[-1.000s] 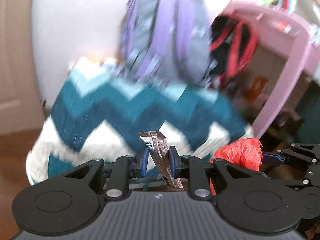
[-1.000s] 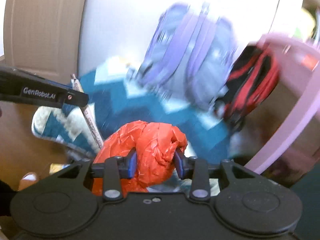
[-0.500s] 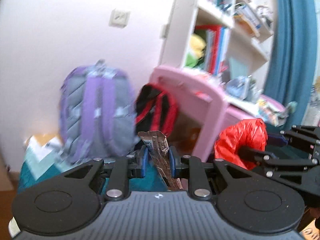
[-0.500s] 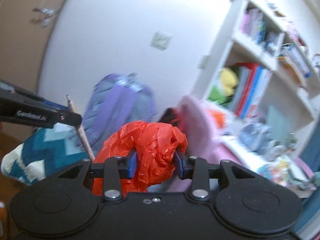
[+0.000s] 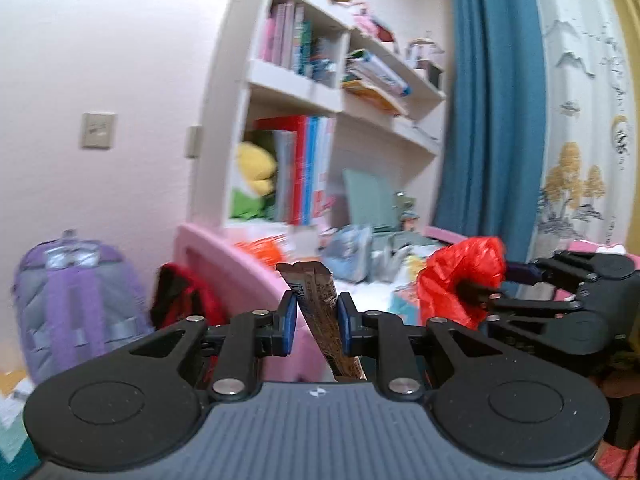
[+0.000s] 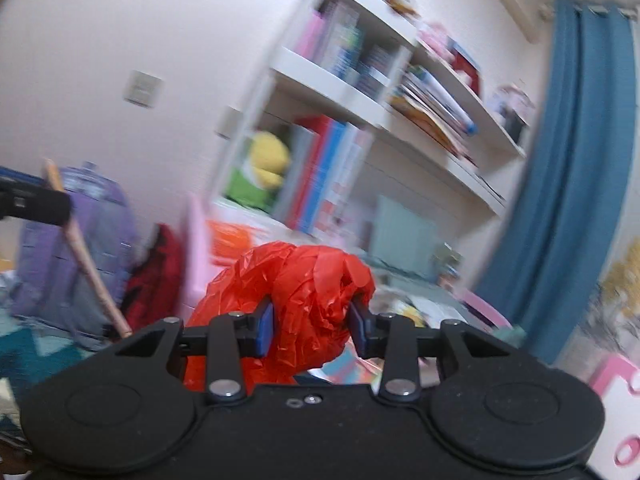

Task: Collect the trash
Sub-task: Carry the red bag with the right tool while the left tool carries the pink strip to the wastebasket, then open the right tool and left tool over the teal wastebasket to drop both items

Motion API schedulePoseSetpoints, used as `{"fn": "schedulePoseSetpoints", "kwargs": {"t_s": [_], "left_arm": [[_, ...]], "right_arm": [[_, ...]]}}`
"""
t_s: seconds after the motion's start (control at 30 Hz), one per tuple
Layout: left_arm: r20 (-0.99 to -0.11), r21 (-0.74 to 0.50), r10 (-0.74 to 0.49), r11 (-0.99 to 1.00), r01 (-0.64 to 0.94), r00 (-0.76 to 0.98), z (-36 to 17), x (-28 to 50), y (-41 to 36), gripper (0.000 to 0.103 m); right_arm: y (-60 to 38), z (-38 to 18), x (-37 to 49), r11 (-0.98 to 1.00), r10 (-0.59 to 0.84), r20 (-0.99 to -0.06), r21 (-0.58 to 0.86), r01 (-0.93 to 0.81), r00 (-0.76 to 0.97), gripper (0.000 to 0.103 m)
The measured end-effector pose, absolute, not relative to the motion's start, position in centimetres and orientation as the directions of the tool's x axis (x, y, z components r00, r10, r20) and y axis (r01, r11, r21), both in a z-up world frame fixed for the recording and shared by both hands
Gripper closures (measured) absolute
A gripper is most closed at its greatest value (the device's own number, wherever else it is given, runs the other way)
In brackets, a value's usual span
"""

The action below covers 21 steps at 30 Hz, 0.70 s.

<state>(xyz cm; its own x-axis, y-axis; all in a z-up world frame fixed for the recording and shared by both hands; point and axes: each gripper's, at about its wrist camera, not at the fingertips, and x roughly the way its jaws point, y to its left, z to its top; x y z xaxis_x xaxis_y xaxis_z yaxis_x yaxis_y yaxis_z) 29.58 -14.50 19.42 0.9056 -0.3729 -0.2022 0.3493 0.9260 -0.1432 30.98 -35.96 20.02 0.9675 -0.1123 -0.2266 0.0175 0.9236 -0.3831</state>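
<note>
Risk first, as a judgement: brown wrapper (image 5: 320, 312) nipped only across its narrow middle by the left gripper (image 5: 316, 316), so could swivel or slide out on a quick swing. Seen low centre in the left view, pinched between nearly closed blue pads (image 5: 289, 318); long axis near upright, printed top end leaning toward upper left, lower end dipping behind the gripper body. Further right, red plastic bag (image 6: 304, 312) bunched low centre in the right view, squeezed by the right gripper (image 6: 310, 326) at roughly half spread; loose folds could spring free or snag on the cluttered pink desk (image 5: 240, 268). No clear long axis.
</note>
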Motion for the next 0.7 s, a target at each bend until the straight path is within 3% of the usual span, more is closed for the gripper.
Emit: {"fn": "schedulePoseSetpoints", "kwargs": {"t_s": [0.1,0.33,0.7], "left_arm": [[-0.222,-0.142,-0.419,0.907,0.396,0.880,19.8,31.2,-17.6,0.082],[-0.326,-0.150,-0.474,0.880,0.450,0.818,16.9,34.7,-24.6,0.082],[-0.538,-0.112,-0.434,0.886,0.450,0.722,9.9,39.6,-31.0,0.082]], "right_arm": [[-38.9,18.9,33.2,0.923,-0.186,-0.262,-0.378,0.076,0.947,0.067],[-42.1,15.1,36.3,0.930,-0.206,-0.405,-0.365,0.048,0.891,0.067],[-43.6,10.5,38.2,0.928,-0.177,-0.587,-0.366,-0.064,0.790,0.064]]}}
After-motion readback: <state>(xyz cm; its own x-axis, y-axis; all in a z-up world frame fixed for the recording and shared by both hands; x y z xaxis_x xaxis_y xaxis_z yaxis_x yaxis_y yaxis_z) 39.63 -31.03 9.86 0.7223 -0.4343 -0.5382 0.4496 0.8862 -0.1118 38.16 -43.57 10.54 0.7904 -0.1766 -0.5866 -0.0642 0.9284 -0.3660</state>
